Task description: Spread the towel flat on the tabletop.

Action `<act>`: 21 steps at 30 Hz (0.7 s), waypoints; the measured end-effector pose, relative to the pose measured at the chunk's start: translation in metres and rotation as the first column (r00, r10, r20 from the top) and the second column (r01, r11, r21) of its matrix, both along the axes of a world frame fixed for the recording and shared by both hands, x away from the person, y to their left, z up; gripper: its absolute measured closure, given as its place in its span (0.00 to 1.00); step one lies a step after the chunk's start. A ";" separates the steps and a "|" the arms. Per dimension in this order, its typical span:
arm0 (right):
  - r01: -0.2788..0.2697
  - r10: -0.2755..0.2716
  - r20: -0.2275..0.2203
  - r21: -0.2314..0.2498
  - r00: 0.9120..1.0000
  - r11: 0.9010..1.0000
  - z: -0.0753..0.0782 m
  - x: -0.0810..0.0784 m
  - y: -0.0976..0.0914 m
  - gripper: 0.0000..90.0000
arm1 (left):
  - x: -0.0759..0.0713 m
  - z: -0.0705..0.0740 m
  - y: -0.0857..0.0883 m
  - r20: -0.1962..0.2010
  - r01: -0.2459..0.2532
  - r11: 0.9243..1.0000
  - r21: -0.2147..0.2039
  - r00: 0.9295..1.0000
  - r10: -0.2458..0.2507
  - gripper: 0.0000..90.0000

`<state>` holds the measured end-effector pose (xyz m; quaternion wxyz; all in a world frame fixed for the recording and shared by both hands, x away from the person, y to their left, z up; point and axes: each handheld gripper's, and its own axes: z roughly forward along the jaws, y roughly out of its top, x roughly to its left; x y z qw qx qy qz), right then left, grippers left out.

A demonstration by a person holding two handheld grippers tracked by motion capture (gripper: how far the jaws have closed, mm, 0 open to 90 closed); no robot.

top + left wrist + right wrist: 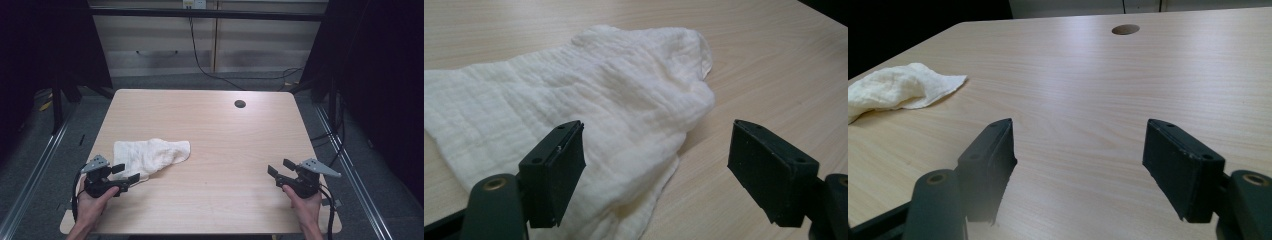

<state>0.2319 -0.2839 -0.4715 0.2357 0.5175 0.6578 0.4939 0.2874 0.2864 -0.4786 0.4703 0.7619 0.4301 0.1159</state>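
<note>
A crumpled white cloth (150,156) lies on the left half of the wooden table (225,135). My left gripper (126,173) sits at the cloth's near left corner, jaws open, nothing between them. In the left gripper view the cloth (574,110) spreads just ahead of the left gripper (656,167) and partly under its left jaw. My right gripper (281,169) rests near the table's front right, open and empty. In the right gripper view the right gripper (1078,160) points over bare wood, with the cloth (898,90) far off at the left.
A round cable hole (240,104) is set in the table near its far edge; it also appears as the hole (1125,29) in the right gripper view. Cabinets and a hanging cable (200,60) stand behind the table. Metal rails (350,165) run along both sides.
</note>
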 end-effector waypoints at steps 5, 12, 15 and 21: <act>-0.039 0.039 -0.022 -0.007 0.999 0.999 -0.002 0.000 0.003 0.32 | 0.000 0.007 -0.005 0.005 0.024 1.000 -0.003 1.000 -0.024 0.25; -0.061 0.061 -0.028 -0.016 0.998 0.998 -0.001 -0.004 0.004 0.33 | 0.003 0.018 -0.013 0.003 0.058 0.998 0.000 0.998 -0.058 0.37; -0.052 0.051 -0.045 -0.019 0.998 0.998 -0.001 -0.003 0.003 0.33 | 0.014 0.031 -0.024 0.003 0.087 0.996 0.037 0.996 -0.087 0.35; -0.060 0.059 -0.052 -0.014 0.997 0.998 -0.001 -0.002 0.002 0.33 | 0.042 0.051 -0.036 0.028 0.071 0.993 0.090 0.997 -0.074 0.36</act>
